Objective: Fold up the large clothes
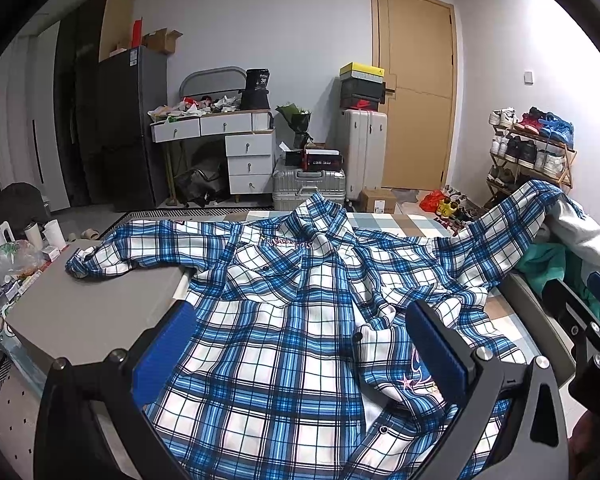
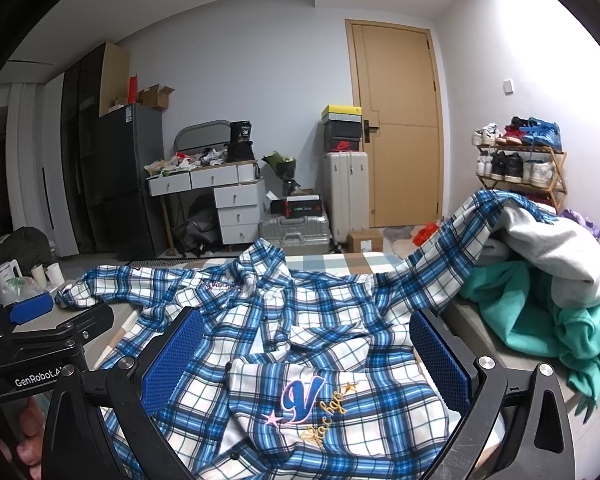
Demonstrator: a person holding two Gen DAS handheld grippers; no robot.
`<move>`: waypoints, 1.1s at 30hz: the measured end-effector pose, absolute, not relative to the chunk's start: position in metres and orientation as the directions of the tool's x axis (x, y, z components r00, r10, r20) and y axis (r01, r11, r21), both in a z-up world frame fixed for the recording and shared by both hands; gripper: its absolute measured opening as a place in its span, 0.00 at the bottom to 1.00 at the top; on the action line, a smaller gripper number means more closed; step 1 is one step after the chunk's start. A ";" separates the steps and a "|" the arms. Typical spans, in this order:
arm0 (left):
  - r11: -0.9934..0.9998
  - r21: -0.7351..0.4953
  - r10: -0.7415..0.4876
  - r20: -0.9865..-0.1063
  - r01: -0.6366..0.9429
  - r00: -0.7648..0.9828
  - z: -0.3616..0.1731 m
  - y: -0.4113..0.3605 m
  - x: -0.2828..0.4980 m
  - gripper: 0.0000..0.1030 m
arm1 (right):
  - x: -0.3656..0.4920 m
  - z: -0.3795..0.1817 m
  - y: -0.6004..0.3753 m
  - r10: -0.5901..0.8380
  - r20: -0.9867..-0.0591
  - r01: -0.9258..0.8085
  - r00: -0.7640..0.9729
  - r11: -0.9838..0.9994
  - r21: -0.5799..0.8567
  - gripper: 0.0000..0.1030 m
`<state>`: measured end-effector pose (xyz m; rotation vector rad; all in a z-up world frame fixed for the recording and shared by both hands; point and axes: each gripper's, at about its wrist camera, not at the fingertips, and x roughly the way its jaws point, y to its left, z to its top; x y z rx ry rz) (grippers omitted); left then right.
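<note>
We read "GenRobot.A" in white on the black body of the left gripper [image 2: 32, 312], which shows at the left edge of the right wrist view with fingertips [image 2: 30, 420] of a hand below it. On the plaid shirt [image 1: 284, 320] we see an embroidered blue "V" with a pink star and gold script we cannot read [image 2: 304, 400], and pink lettering near the collar that is too small to make out. A black box [image 1: 258, 78] on the desk [image 1: 220, 124] bears "36". The shirt lies spread on the bed [image 1: 388, 220], collar toward the far edge, one sleeve reaching left onto a grey flat box [image 1: 92, 304], the other draped up over a heap of grey and teal clothes [image 2: 540, 280] at the right. The left gripper [image 1: 300, 344] hangs over the shirt's lower part with its jaws wide apart, holding nothing; the right gripper [image 2: 306, 356] likewise, jaws apart above the logo. Beyond stand suitcases [image 1: 362, 148], shoe boxes [image 1: 362, 84], a shoe rack [image 1: 532, 148] and a wooden door [image 1: 416, 88].
</note>
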<state>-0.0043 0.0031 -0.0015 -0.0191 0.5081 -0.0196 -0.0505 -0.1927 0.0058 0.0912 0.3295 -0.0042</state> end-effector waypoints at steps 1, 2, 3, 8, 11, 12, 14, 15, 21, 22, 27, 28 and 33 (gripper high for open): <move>1.000 -0.022 -0.023 -0.486 0.014 0.874 -0.001 0.003 -0.005 0.99 | -0.051 0.005 -0.193 0.012 -0.322 0.018 0.947 0.996 0.091 1.00; 1.000 -0.024 -0.025 -0.485 0.015 0.874 -0.001 0.003 -0.004 0.99 | -0.051 0.005 -0.194 0.011 -0.320 0.020 0.947 0.996 0.092 1.00; 1.000 -0.027 -0.027 -0.482 0.016 0.876 -0.001 0.004 -0.005 0.99 | -0.051 0.005 -0.194 0.010 -0.319 0.021 0.948 0.995 0.094 1.00; 0.999 -0.037 -0.034 -0.482 0.018 0.875 -0.003 0.005 -0.004 0.99 | -0.051 0.004 -0.196 0.009 -0.325 0.025 0.946 0.994 0.102 1.00; 0.999 -0.038 -0.037 -0.487 0.021 0.872 -0.004 0.004 -0.004 0.99 | -0.052 0.004 -0.196 0.010 -0.323 0.024 0.946 0.995 0.101 1.00; 0.999 -0.039 -0.038 -0.488 0.022 0.872 -0.003 0.004 -0.005 0.99 | -0.052 0.003 -0.196 0.011 -0.322 0.024 0.947 0.994 0.102 1.00; 0.999 -0.034 -0.034 -0.484 0.020 0.875 -0.002 0.004 -0.006 0.99 | -0.052 0.004 -0.196 0.013 -0.322 0.021 0.947 0.994 0.103 1.00; 0.999 -0.033 -0.034 -0.482 0.021 0.875 -0.001 0.004 -0.006 0.99 | -0.052 0.004 -0.195 0.013 -0.321 0.021 0.947 0.994 0.104 1.00; 0.999 -0.026 -0.033 -0.480 0.024 0.877 0.001 0.003 -0.006 0.99 | -0.052 0.005 -0.196 0.017 -0.320 0.019 0.947 0.994 0.107 1.00; 0.999 -0.021 -0.031 -0.479 0.024 0.877 0.001 0.002 -0.007 0.99 | -0.052 0.006 -0.197 0.017 -0.318 0.019 0.948 0.994 0.110 1.00; 1.000 -0.013 -0.031 -0.481 0.028 0.876 0.002 0.001 -0.006 0.99 | -0.052 0.006 -0.199 0.018 -0.318 0.021 0.948 0.993 0.117 1.00; 1.000 -0.013 -0.031 -0.481 0.028 0.876 0.002 0.000 -0.006 0.99 | -0.052 0.006 -0.200 0.020 -0.317 0.019 0.948 0.993 0.120 1.00; 0.999 -0.014 -0.033 -0.479 0.029 0.877 0.002 0.000 -0.006 0.99 | -0.051 0.006 -0.200 0.021 -0.318 0.017 0.948 0.993 0.117 1.00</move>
